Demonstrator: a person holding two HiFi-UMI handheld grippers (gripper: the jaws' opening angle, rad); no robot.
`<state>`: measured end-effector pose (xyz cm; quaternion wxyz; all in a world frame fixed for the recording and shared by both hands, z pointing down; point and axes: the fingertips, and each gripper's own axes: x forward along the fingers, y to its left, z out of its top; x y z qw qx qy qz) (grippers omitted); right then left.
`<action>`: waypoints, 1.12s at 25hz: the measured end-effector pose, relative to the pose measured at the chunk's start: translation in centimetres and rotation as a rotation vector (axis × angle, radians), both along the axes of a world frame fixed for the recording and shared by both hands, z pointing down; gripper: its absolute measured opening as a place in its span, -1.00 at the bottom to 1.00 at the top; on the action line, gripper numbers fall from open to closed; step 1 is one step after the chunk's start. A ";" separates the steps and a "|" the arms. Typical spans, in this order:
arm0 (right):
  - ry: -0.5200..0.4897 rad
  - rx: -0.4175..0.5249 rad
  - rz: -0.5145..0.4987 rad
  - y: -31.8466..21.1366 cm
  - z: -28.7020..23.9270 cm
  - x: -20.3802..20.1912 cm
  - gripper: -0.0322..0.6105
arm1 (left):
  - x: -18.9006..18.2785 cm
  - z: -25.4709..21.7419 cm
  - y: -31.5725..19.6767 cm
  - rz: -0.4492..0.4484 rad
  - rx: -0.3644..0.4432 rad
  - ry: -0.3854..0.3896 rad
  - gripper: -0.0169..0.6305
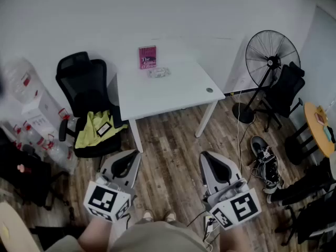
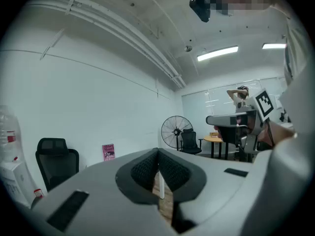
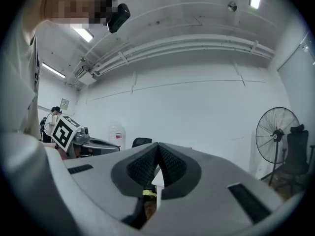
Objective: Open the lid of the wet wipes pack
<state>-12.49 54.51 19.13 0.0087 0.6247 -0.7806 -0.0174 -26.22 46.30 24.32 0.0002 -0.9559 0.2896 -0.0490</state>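
Note:
The wet wipes pack [image 1: 158, 72] lies flat on the white table [image 1: 178, 91] near its far edge, just in front of a pink book [image 1: 147, 56] standing upright. Both grippers hang low over the wooden floor, well short of the table. My left gripper [image 1: 127, 159] is at the lower left, jaws together and empty. My right gripper [image 1: 211, 160] is at the lower right, also shut with nothing in it. In the left gripper view the jaws [image 2: 158, 157] meet at the tips; in the right gripper view the tips [image 3: 158, 151] meet too. The pack is hidden in both gripper views.
A black office chair [image 1: 86, 96] with a yellow vest [image 1: 98, 128] stands left of the table. A standing fan [image 1: 269, 56] and a second dark chair [image 1: 286, 88] are at the right. Shoes [image 1: 265, 161] lie on the floor at right. Water bottles [image 1: 23, 83] crowd the left.

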 end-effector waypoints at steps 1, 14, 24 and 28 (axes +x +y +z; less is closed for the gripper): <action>-0.003 0.008 0.001 -0.2 -0.3 0.1 -0.83 | 0.1 -0.2 -0.2 0.000 0.004 0.003 -0.88; -0.023 0.047 0.008 0.2 -0.4 1.1 -0.82 | 1.3 0.1 -0.1 -0.026 0.037 -0.008 -0.88; -0.037 0.026 0.031 0.2 1.2 4.8 -0.28 | 3.6 1.0 0.1 -0.046 0.021 -0.030 -0.88; -0.029 0.016 0.023 0.2 1.9 5.9 -0.28 | 4.7 1.8 0.7 -0.048 0.017 -0.036 -0.88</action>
